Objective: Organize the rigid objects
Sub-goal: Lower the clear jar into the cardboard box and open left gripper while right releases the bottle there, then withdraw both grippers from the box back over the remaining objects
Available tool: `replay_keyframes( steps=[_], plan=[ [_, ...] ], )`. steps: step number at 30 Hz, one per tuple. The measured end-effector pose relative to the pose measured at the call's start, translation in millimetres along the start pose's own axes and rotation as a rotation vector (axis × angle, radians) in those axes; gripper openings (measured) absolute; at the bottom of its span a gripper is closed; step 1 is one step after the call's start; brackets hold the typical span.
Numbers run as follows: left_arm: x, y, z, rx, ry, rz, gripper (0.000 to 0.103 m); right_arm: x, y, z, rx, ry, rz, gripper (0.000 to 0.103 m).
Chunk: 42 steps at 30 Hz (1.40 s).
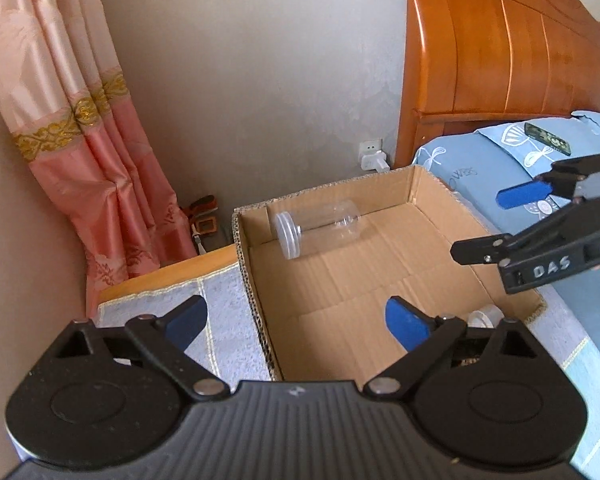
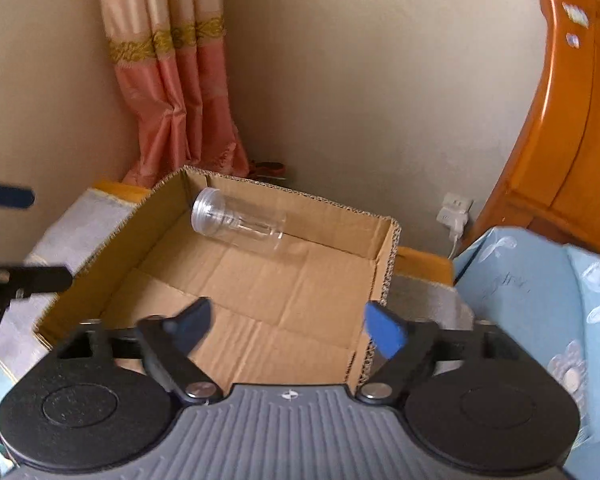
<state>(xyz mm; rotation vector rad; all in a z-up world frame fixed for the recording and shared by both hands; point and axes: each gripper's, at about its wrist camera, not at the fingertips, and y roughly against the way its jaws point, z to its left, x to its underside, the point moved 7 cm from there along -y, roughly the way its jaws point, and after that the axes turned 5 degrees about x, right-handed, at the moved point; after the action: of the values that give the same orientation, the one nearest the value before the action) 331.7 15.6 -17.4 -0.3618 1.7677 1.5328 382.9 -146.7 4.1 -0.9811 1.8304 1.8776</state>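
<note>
- Left gripper [image 1: 296, 322]: jaws wide, nothing between them; hangs over the box's near left wall, likely freed for the next pick.
- Right gripper [image 2: 287, 326]: jaws wide, empty; over the box's near right corner, at 3 o'clock in the left view.
- Box [image 1: 428, 184]: open cardboard, floor mostly bare.
- White item [image 1: 485, 316]: by the near right wall, half hidden; kind unclear.
- Jar [image 1: 316, 229]: clear, lidded, on its side at the far wall, 12 o'clock, placed.
- Phone [image 1: 547, 138]: on the bed, 2 o'clock, outside the box.
</note>
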Motion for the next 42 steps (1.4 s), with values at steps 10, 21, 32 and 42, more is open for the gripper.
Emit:
replay_keyframes(
  steps=[10, 21, 32, 42],
  plan=[
    [21, 27, -2, -0.015, 0.033, -0.043, 0.1, 19, 49, 10, 0.001, -0.01, -0.042, 0.103],
    [79, 56, -23, -0.036, 0.047, -0.061, 0.102, 86, 98, 36, 0.023, -0.057, -0.084, 0.103],
    [160, 50, -21, -0.131, 0.136, -0.015, 0.102, 164, 91, 34, 0.067, -0.255, -0.037, 0.103],
    [194, 51, -9, -0.145, 0.229, 0.008, 0.102, 188, 85, 35, 0.059, -0.287, 0.011, 0.103]
  ],
)
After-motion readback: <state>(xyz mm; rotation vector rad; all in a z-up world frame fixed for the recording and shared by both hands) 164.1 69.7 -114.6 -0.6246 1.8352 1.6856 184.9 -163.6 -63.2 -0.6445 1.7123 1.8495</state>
